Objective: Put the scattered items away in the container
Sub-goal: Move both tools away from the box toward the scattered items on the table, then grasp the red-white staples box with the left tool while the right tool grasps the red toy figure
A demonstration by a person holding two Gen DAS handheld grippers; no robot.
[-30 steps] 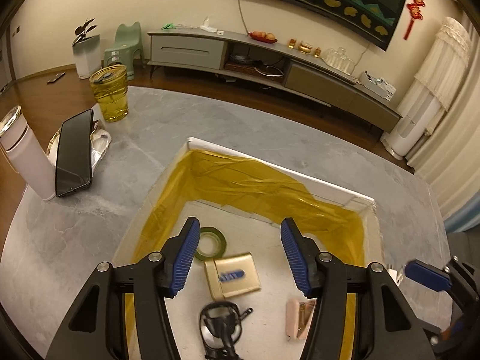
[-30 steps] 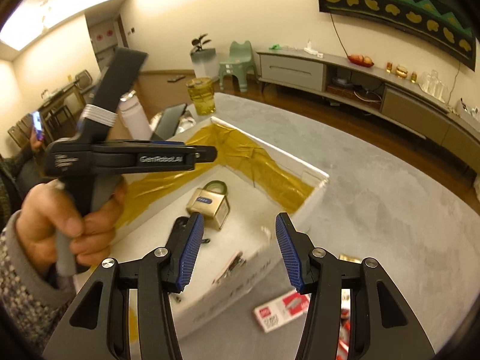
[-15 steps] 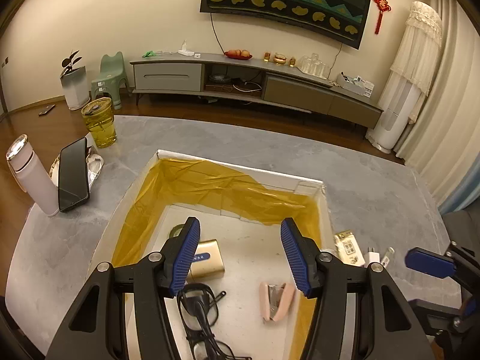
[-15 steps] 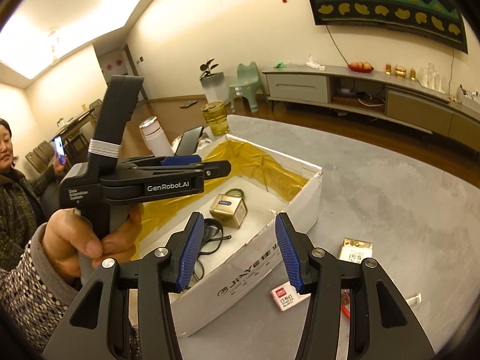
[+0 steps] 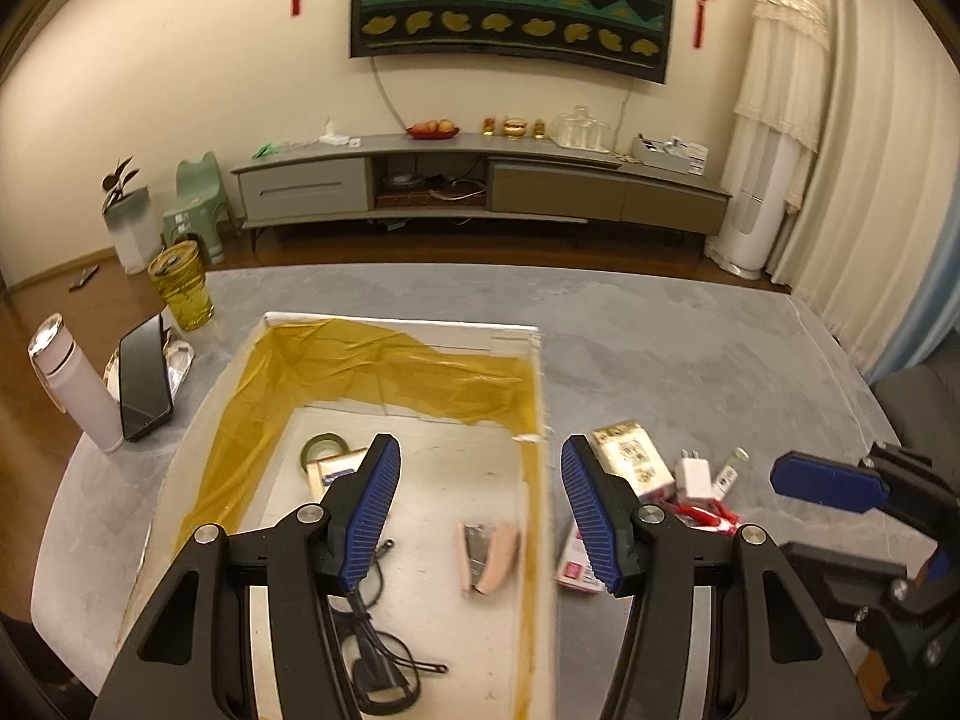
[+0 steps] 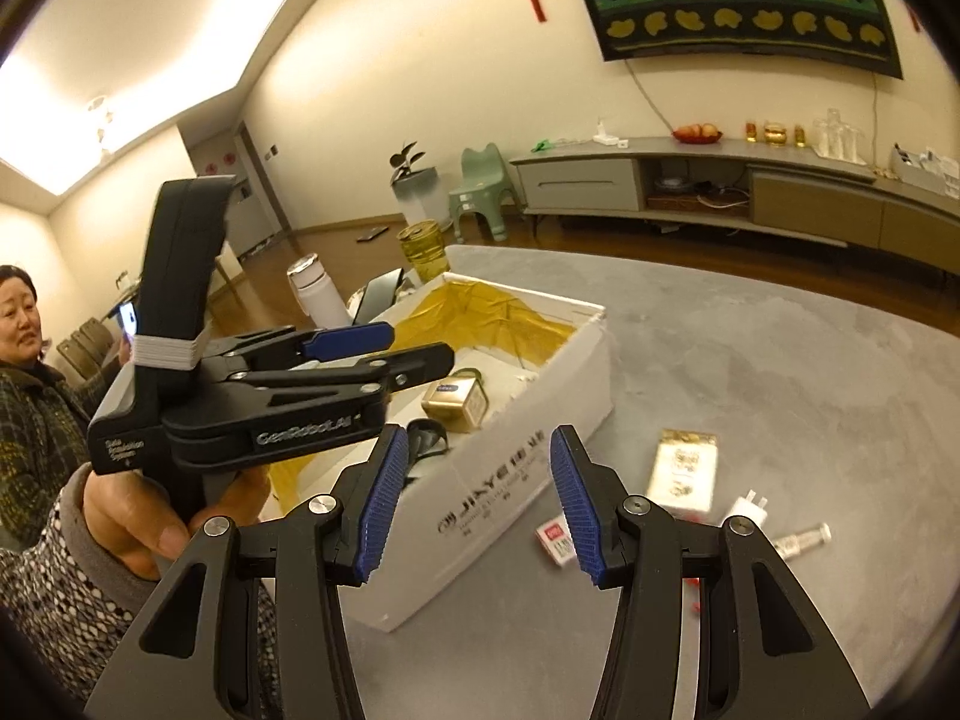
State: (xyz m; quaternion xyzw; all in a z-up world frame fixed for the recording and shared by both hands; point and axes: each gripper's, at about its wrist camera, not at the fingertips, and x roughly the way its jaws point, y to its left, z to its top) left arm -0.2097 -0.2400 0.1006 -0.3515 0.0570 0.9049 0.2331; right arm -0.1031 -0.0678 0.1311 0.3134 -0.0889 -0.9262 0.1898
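Both wide open and holding nothing, left gripper (image 5: 477, 507) up over the white box (image 5: 537, 372) and right gripper (image 6: 474, 504) beside it, ready for the packets (image 5: 630, 459) and charger plug (image 5: 693, 474) left on the table (image 5: 690, 360).

A grey table (image 5: 690, 348) bears, at its left edge, a white bottle (image 5: 72, 390) with a dark phone (image 5: 143, 387) leaning against it, and a yellow glass jar (image 5: 180, 285) stands just behind the phone. Beyond the table, a long grey cabinet (image 5: 480, 180) runs along the wall beneath a dark patterned hanging (image 5: 510, 6). Left of the cabinet stand a green stool (image 5: 195, 204) and a potted plant (image 5: 123, 222); right of it, a white column unit (image 5: 756, 204) stands beside cream curtains (image 5: 870, 150).
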